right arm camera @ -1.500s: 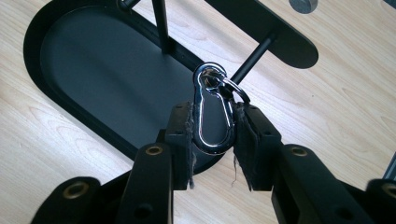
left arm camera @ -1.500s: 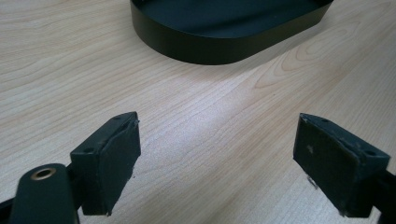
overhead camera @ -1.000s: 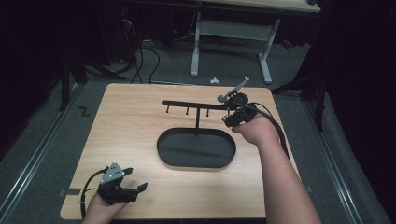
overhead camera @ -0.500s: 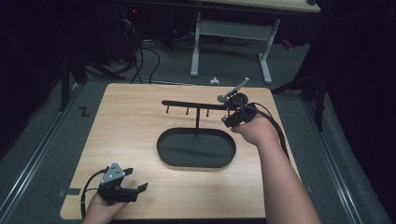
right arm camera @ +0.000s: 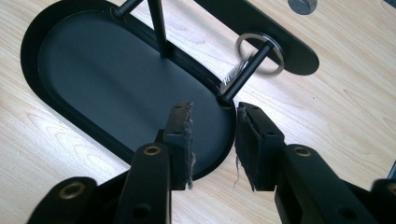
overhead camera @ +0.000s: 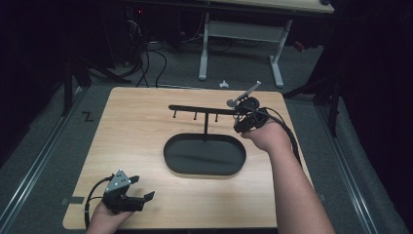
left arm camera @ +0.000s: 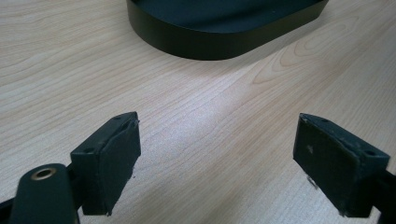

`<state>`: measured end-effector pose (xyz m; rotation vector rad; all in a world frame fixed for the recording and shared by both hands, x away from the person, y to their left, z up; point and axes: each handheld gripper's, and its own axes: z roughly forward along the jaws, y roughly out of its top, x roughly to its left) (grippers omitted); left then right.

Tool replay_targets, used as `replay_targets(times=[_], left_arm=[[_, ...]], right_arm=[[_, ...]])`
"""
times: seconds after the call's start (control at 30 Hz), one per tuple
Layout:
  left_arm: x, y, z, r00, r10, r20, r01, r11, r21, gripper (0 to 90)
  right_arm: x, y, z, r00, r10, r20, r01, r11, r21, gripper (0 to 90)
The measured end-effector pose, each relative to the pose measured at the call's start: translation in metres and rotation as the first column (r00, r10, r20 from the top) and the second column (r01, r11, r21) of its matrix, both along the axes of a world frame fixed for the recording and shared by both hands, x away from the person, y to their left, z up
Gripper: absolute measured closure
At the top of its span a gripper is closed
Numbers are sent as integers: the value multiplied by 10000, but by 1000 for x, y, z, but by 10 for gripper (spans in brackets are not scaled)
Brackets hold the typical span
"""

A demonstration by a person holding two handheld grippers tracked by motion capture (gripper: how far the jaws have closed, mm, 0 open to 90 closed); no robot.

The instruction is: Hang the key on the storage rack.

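Right tongs (right arm camera: 214, 140) view reveals ring (right arm camera: 259, 53) on peg (right arm camera: 243, 74).

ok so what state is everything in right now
left hand-held gripper: open wide, empty, low over the table
right hand-held gripper: jaws have just been opening, narrow gap, nothing between them
ring: hung on the rack's end peg
rack: upright in the tray, other pegs look bare
tray: flat on the table, holds the rack's post
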<state>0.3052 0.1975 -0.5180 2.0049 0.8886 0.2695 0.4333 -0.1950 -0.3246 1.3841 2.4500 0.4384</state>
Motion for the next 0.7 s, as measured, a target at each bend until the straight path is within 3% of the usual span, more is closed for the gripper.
replay_targets(times=[0.7], left_arm=[[-1,0,0,10000,-17,31,17,10000,-11,154]], right_arm=[[-12,-9,-11,9996,-210,-182,210,9998,37,677]])
